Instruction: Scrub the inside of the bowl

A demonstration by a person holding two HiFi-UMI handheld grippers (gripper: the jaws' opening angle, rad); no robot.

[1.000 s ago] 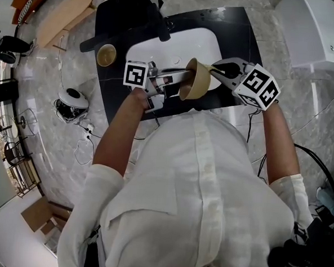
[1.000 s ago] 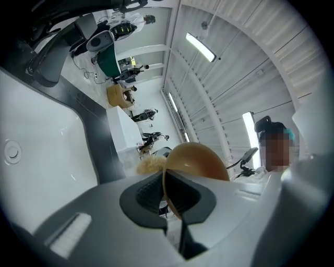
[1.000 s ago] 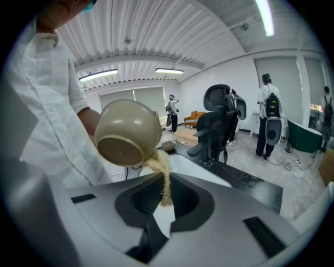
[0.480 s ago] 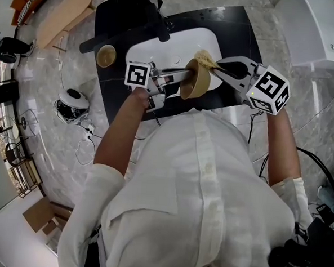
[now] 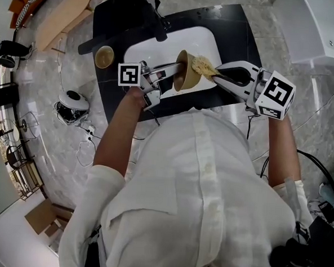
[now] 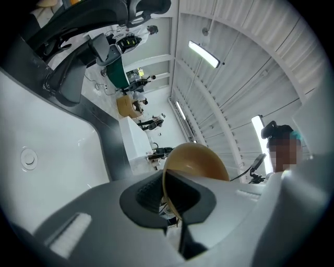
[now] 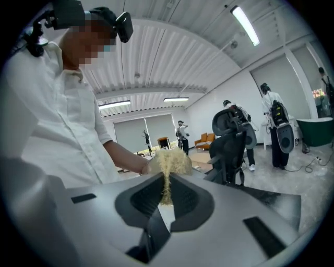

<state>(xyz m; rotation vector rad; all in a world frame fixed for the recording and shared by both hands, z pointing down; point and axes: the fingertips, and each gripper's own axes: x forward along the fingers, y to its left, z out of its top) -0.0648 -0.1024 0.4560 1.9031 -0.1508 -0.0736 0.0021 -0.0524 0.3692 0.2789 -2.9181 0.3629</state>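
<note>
Left gripper [image 6: 169, 197]: jaws pressed nearly together on the thin wall of a tan bowl [image 6: 201, 160], rim edge running between the two dark pads, one pad on the inner face and one on the outer. The gripper points roughly level; its marker cube sits at the near end, by the person's left hand. In the head view the bowl is turned on its side, mouth facing the right gripper [image 5: 217, 73], and held in the air over the white sink [image 5: 155, 45]. Right gripper: jaws pinched on a pale yellow fibrous scrubber [image 7: 168, 166], a thin strip of it caught between the pads and the loose tuft standing out past the tips. In the head view the tuft lies at the bowl's mouth, just beside the upper rim; contact with the inner wall cannot be confirmed. The sink is set in a black countertop [image 5: 238, 33], and a second small brown bowl [image 5: 104, 56] stands on that counter to the left of the sink, well apart from the held bowl. The person wears a white shirt [image 5: 192, 188]. The right gripper view shows a black office chair [image 7: 232, 136] behind the scrubber and several people standing farther back in the room.
</note>
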